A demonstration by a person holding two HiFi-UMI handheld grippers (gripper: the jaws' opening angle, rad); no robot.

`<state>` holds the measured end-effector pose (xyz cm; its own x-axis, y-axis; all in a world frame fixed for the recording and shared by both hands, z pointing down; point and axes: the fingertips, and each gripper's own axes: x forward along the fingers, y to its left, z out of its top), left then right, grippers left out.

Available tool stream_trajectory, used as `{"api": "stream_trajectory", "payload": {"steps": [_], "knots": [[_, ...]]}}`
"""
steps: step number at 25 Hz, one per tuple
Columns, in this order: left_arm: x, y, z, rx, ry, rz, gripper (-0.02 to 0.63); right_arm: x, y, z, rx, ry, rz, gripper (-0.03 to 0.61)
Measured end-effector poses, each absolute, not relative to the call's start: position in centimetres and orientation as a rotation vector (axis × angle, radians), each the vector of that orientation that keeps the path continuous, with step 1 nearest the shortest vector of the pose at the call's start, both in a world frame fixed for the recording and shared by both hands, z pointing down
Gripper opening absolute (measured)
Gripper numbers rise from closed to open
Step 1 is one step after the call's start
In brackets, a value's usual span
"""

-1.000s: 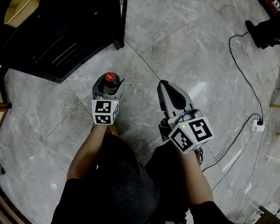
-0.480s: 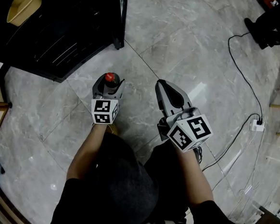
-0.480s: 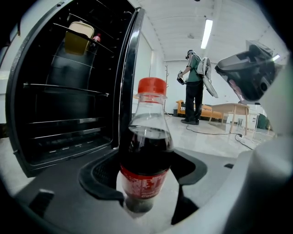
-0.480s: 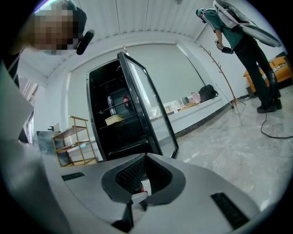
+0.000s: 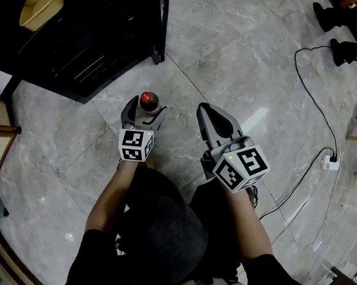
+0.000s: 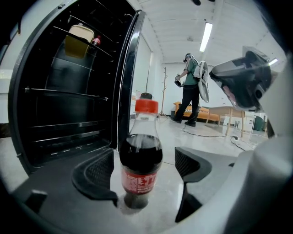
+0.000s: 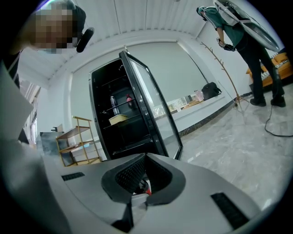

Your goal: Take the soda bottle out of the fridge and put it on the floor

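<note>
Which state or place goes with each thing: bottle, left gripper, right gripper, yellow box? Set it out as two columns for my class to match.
1 bottle
2 left gripper
3 right gripper
4 yellow box

A shut
B in the fridge
C upright on the floor
D open

Pairs: 1-C, 2-D, 3-A, 4-B.
The left gripper's jaws have just been opening, with the bottle between them.

soda bottle: red cap, dark cola, red label | fridge: black | floor beside fridge: grey marble veining | tub inside fridge: yellow
</note>
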<state>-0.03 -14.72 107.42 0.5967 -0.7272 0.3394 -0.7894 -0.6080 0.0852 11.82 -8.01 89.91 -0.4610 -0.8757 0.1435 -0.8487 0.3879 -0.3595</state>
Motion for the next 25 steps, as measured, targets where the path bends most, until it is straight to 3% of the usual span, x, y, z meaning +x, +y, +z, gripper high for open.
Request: {"api": "stream_trajectory", "payload": {"steps": [13,25], "knots": [[-0.4,-13.4,95.4,2.634,-1.135,0.368,0.405,12.5,-8.4,84.1,-1.685,2.509,-0.628,0.023],[1.1,-16.8,72.8,2.670,-1.060,0.402,0.405,15.0,-9.8,66.5,-1.814,2.456,-0.740,0.023]]}}
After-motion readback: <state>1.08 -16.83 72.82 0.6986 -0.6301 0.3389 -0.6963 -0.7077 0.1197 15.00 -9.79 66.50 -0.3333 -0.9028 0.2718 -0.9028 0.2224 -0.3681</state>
